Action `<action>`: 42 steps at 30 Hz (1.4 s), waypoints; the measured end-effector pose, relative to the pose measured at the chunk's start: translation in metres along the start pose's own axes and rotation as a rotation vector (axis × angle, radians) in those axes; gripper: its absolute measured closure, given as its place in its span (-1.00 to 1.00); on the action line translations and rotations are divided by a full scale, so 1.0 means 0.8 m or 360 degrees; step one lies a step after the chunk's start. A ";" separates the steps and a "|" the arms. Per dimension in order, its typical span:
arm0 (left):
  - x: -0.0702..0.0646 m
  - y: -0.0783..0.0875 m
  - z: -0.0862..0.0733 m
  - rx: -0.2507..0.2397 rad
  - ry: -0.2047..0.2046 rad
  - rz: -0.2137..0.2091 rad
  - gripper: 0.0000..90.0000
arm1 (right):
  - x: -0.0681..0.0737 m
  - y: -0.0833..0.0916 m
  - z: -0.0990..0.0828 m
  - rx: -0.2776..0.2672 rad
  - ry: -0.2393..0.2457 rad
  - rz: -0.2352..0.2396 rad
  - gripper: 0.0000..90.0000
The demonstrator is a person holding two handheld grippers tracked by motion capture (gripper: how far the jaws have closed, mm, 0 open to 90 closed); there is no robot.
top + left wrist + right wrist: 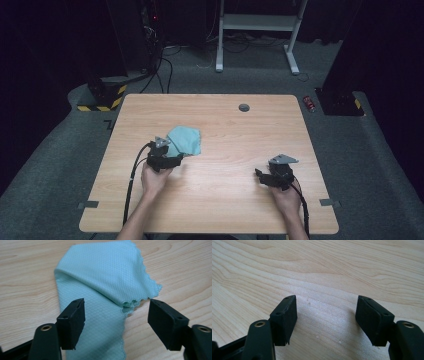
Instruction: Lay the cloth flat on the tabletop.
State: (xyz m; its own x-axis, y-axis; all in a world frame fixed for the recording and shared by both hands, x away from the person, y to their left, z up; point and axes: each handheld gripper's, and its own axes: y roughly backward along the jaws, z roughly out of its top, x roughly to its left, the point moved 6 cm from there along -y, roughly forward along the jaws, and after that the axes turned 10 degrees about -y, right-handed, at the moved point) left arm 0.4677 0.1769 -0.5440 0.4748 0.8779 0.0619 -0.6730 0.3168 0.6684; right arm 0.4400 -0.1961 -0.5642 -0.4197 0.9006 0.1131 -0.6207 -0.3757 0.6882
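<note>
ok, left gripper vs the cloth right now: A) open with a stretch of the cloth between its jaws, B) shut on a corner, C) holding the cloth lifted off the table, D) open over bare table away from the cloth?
A: in the left gripper view the left gripper has its jaws wide apart, with the teal cloth lying folded on the table and running between them, not pinched.

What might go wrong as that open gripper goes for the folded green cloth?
The left gripper is open over the cloth; its jaws straddle the scalloped edge, so it might catch only the top fold, and the cloth could unfold when lifted. The thin cloth lies flat on the table, so the jaws might scrape wood instead.
</note>
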 end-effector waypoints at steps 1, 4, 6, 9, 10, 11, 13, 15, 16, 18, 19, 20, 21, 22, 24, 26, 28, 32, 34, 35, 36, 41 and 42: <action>0.001 -0.004 -0.002 0.0018 0.0004 0.0004 -0.30 | 0.000 0.000 0.000 0.0000 0.0002 0.0001 -0.25; 0.004 -0.014 -0.007 0.0069 0.0023 0.0021 -0.27 | 0.000 0.000 0.000 0.0000 0.0008 0.0003 -0.25; 0.006 -0.017 -0.008 0.0070 0.0023 0.0042 -0.21 | 0.000 0.000 0.000 0.0001 0.0008 0.0002 -0.25; 0.007 -0.017 -0.007 0.0053 0.0033 0.0044 -0.02 | 0.000 0.000 0.000 0.0001 0.0009 0.0002 -0.25; 0.009 -0.018 -0.008 0.0052 0.0038 0.0038 0.04 | 0.000 0.000 0.000 0.0001 0.0009 0.0002 -0.25; 0.009 -0.018 -0.008 0.0052 0.0038 0.0038 0.10 | 0.000 0.000 0.000 0.0001 0.0009 0.0002 -0.25; 0.011 -0.020 -0.009 0.0053 0.0046 0.0026 0.22 | 0.000 0.000 0.000 0.0001 0.0008 0.0002 -0.25; 0.011 -0.020 -0.009 0.0049 0.0037 0.0035 0.37 | 0.000 0.000 0.000 0.0001 0.0008 0.0002 -0.25; 0.010 -0.020 -0.008 0.0048 0.0034 0.0030 0.45 | 0.000 0.000 0.000 0.0000 0.0008 0.0003 -0.25; 0.009 -0.021 -0.008 0.0046 0.0032 0.0033 0.58 | 0.000 0.000 0.000 0.0001 0.0008 0.0002 -0.25; 0.010 -0.021 -0.009 0.0042 0.0020 0.0030 0.65 | 0.000 0.000 0.000 0.0001 0.0009 0.0002 -0.25; 0.010 -0.021 -0.009 0.0042 0.0020 0.0030 0.70 | 0.000 0.000 0.000 0.0001 0.0009 0.0002 -0.25; 0.011 -0.021 -0.009 0.0039 0.0026 0.0021 0.76 | 0.000 0.000 0.000 0.0000 0.0008 0.0003 -0.25; 0.011 -0.021 -0.009 0.0039 0.0026 0.0021 0.80 | 0.000 0.000 0.000 0.0000 0.0008 0.0003 -0.25; 0.011 -0.020 -0.009 0.0037 0.0024 0.0004 0.89 | 0.000 0.000 0.000 0.0001 0.0009 0.0002 -0.25; 0.006 -0.020 -0.010 0.0039 -0.0016 -0.0023 0.92 | 0.000 0.000 0.000 0.0001 0.0009 0.0002 -0.25; -0.001 -0.019 -0.009 0.0028 -0.0041 -0.0048 0.94 | 0.000 0.000 0.000 0.0000 0.0009 0.0002 -0.25; -0.016 -0.017 -0.007 0.0014 -0.0114 -0.0096 0.94 | 0.000 0.000 0.000 0.0000 0.0006 0.0002 -0.25; -0.030 -0.015 -0.006 0.0010 -0.0177 -0.0141 0.94 | 0.000 0.000 0.000 0.0000 0.0008 0.0003 -0.25; -0.036 -0.015 -0.007 0.0008 -0.0204 -0.0159 0.94 | 0.000 0.000 0.000 0.0000 0.0007 0.0003 -0.25; -0.039 -0.014 -0.007 0.0004 -0.0213 -0.0171 0.94 | 0.000 0.000 0.000 0.0000 0.0008 0.0003 -0.25; -0.053 -0.011 -0.011 -0.0018 -0.0237 -0.0221 0.94 | 0.000 0.000 0.000 -0.0001 0.0006 0.0003 -0.25; -0.059 -0.009 -0.012 -0.0021 -0.0244 -0.0247 0.94 | 0.000 0.000 0.000 0.0001 0.0007 0.0003 -0.25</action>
State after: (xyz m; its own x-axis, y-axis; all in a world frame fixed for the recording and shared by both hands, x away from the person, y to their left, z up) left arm 0.4445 0.1367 -0.5592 0.6534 0.7537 0.0714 -0.5918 0.4497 0.6690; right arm 0.4399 -0.1959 -0.5643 -0.4239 0.8989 0.1112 -0.6195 -0.3773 0.6883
